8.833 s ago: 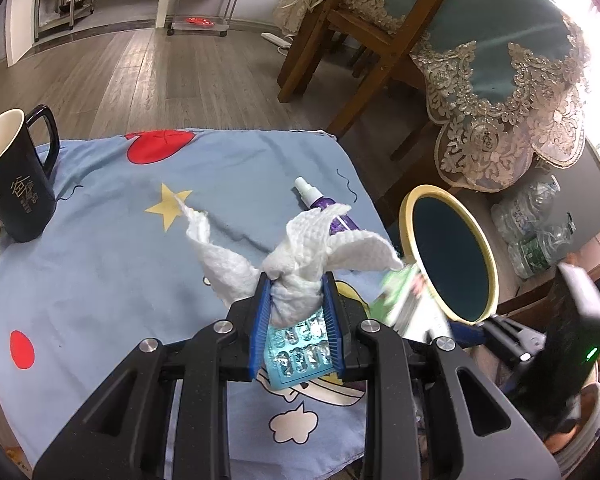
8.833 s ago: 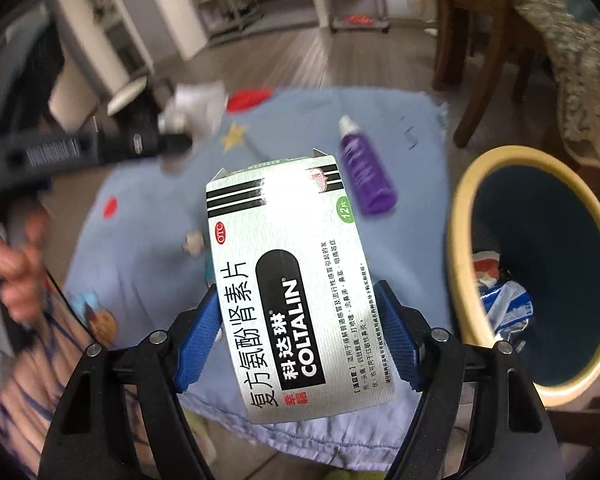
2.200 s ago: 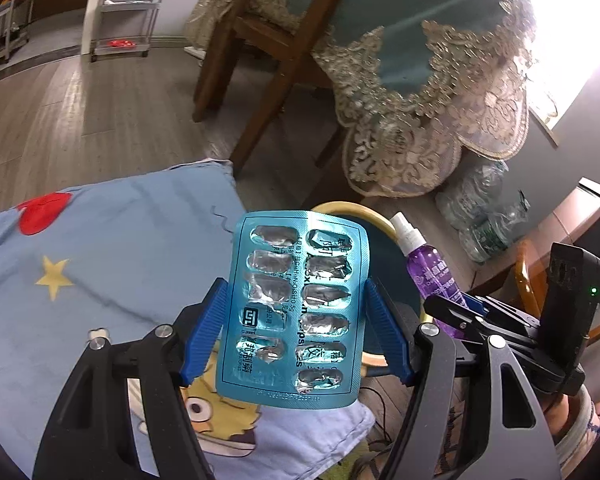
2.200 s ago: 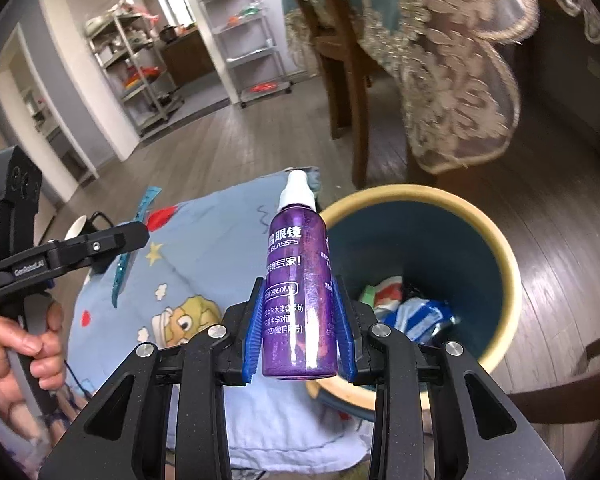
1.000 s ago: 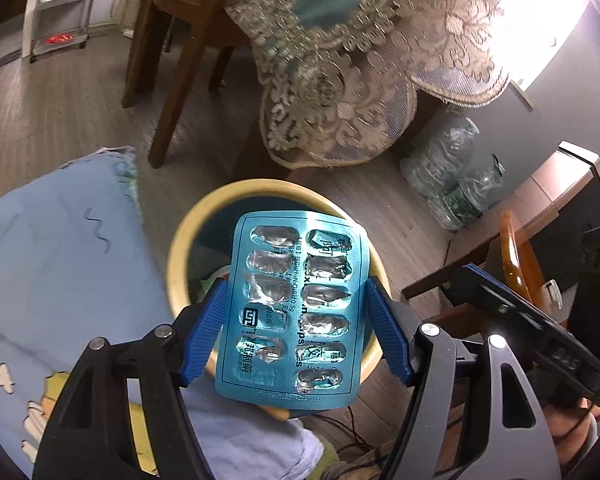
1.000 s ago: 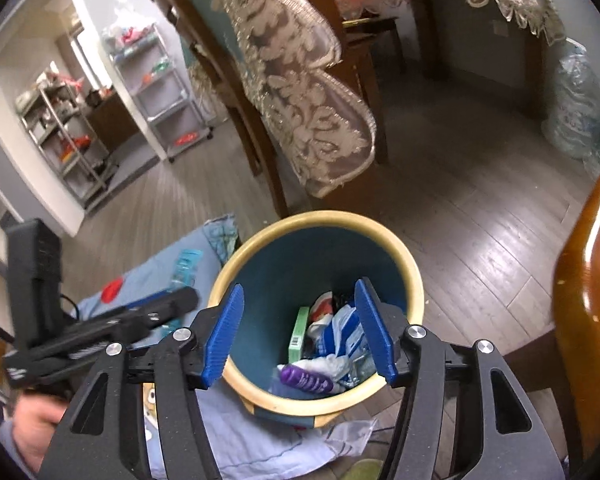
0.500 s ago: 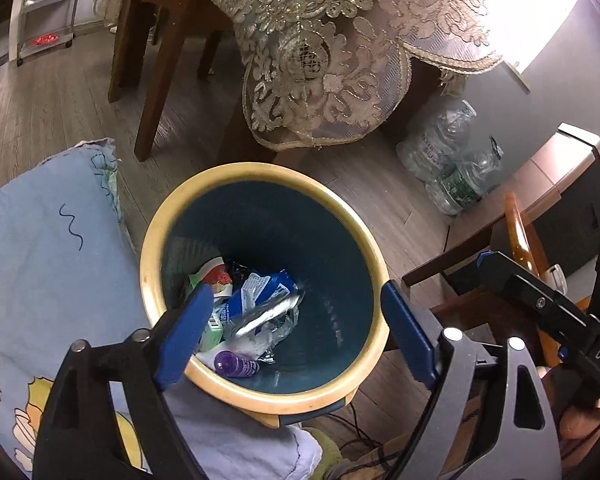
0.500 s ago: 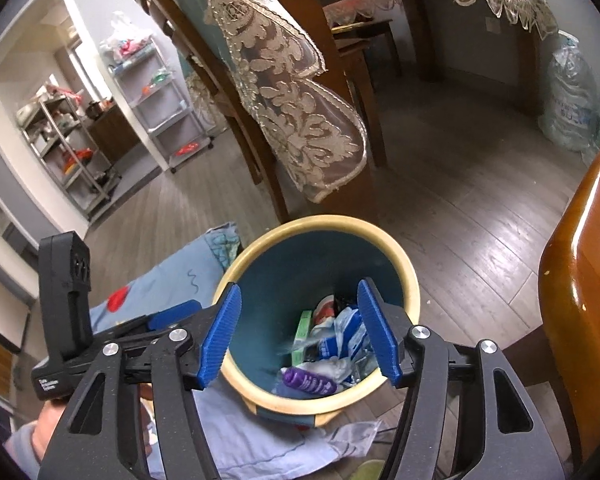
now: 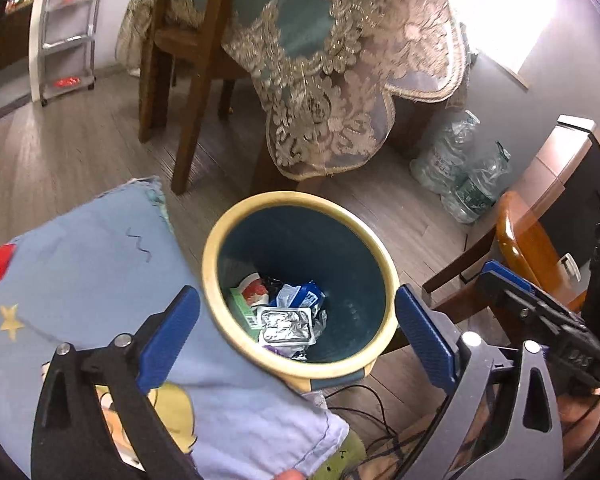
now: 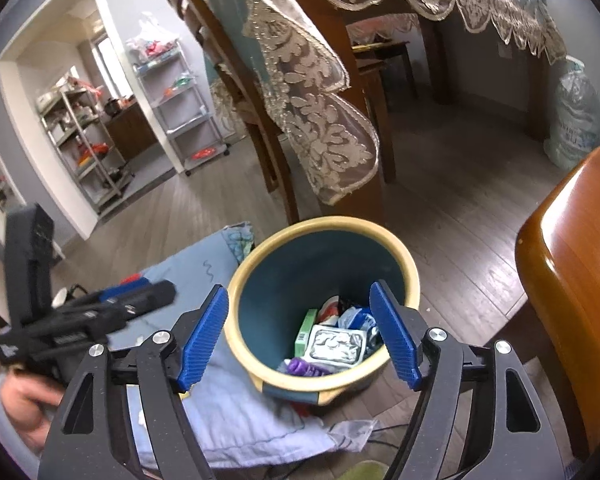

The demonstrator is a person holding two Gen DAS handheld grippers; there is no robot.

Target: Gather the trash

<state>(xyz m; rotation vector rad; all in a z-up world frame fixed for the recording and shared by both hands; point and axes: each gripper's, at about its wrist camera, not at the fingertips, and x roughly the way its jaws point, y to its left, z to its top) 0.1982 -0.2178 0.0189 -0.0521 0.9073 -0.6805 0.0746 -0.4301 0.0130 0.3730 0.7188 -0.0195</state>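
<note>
The round trash bin (image 9: 300, 197), yellow-rimmed and teal inside, stands on the floor beside the blue cloth. Inside it a blister pack (image 9: 286, 326) lies foil side up on other wrappers. In the right wrist view a purple spray bottle (image 10: 304, 368) and a green box (image 10: 306, 338) lie beside that pack in the bin (image 10: 324, 224). My left gripper (image 9: 296, 292) hovers above the bin, its jaws opening wide with nothing between them. My right gripper (image 10: 298, 290) hovers over the near rim, its jaws also opening and empty. Each gripper shows at the edge of the other's view.
A blue cartoon-print cloth (image 9: 80, 264) covers the low surface left of the bin. A wooden chair (image 9: 188, 80) and a lace-edged tablecloth (image 9: 320, 100) stand behind. Crushed plastic bottles (image 9: 456, 172) lie at the right. A brown chair seat (image 10: 572, 260) is close on the right; cables (image 9: 364, 400) trail below.
The blister pack has left my left gripper and now lies in the bin. Both grippers' jaws have spread wider, and the left view has pulled back from the bin.
</note>
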